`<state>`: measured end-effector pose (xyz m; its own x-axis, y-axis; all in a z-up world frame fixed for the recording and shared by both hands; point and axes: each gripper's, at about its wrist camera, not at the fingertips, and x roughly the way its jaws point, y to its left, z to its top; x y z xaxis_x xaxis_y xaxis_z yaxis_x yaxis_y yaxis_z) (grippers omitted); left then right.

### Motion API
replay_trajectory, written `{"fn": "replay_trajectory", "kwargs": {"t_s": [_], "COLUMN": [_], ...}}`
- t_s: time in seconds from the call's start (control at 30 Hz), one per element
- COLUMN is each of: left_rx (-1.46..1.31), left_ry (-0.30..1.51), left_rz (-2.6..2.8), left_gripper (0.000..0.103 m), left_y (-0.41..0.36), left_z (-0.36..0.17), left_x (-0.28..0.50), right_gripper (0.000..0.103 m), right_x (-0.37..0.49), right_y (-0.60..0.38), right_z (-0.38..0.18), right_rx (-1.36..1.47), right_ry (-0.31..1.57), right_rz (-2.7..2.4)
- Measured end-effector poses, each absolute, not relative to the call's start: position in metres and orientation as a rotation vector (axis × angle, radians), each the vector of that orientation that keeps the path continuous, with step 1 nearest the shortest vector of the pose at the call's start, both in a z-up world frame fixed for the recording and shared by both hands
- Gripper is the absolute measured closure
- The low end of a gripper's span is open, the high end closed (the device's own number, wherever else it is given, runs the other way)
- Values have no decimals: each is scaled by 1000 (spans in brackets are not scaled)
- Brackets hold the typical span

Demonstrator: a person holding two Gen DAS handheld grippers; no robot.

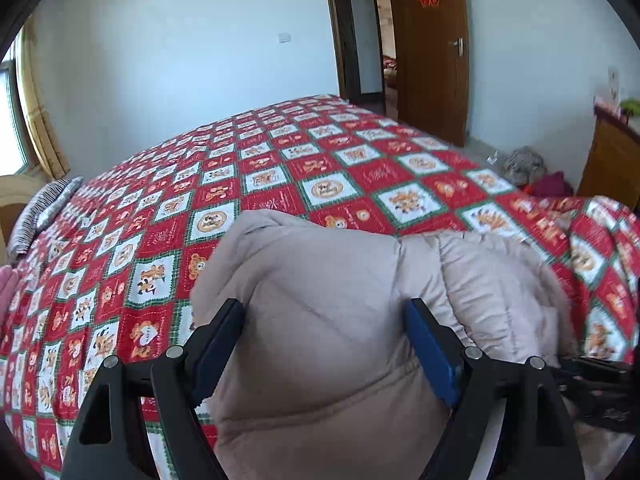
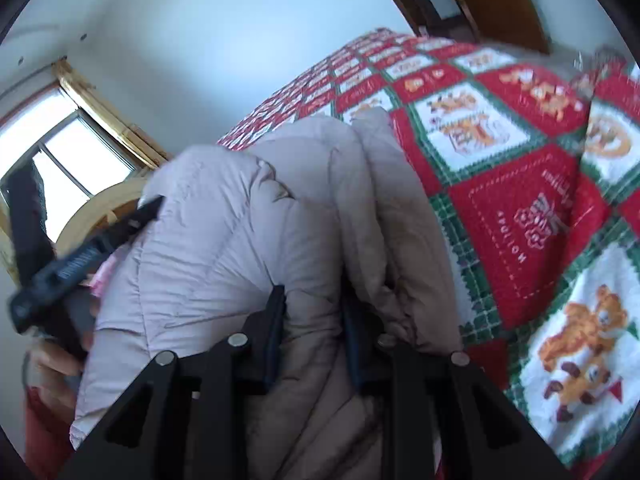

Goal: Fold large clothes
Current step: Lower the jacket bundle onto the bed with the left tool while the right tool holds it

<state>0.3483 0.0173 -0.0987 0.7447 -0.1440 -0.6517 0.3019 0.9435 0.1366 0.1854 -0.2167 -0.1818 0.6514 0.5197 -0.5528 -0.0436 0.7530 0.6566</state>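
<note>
A large beige padded coat [image 1: 320, 296] lies bunched at the near edge of the bed. In the left wrist view my left gripper [image 1: 324, 308] has its jaws wide apart with a thick fold of the coat bulging between them. In the right wrist view the coat [image 2: 224, 240] fills the middle, and my right gripper [image 2: 314, 304] is shut on a thick fold of it. The left gripper's black body [image 2: 80, 256] shows at the coat's left side, held by a hand.
The bed [image 1: 280, 168] is covered by a red, white and green patchwork quilt [image 2: 520, 208]. A striped pillow [image 1: 44, 208] lies at the far left. A wooden door [image 1: 432, 52] and a cabinet [image 1: 612, 160] stand to the right. A window [image 2: 60, 160] is at the left.
</note>
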Motion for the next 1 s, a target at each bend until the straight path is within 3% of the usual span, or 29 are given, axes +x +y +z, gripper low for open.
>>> {"fn": "replay_trajectory", "kwargs": {"t_s": [0.33, 0.47, 0.57, 0.7, 1.0], "left_rx": [289, 326, 368, 372, 372], "left_ry": [701, 687, 667, 664, 661], "left_rz": [-202, -176, -148, -142, -142], "left_gripper": [14, 13, 13, 13, 13], "left_y": [7, 4, -2, -3, -1], "left_z": [-139, -142, -143, -141, -141], "left_x": [358, 351, 347, 346, 347], "right_gripper": [78, 78, 73, 43, 43], "right_x": [188, 185, 185, 207, 255], "right_y": [-222, -210, -211, -214, -186], "right_z": [-184, -156, -122, -82, -127], "right_rx": [678, 452, 289, 165, 54], "right_ry": [797, 848, 857, 828, 965], "right_rz": [344, 284, 235, 167, 124]}}
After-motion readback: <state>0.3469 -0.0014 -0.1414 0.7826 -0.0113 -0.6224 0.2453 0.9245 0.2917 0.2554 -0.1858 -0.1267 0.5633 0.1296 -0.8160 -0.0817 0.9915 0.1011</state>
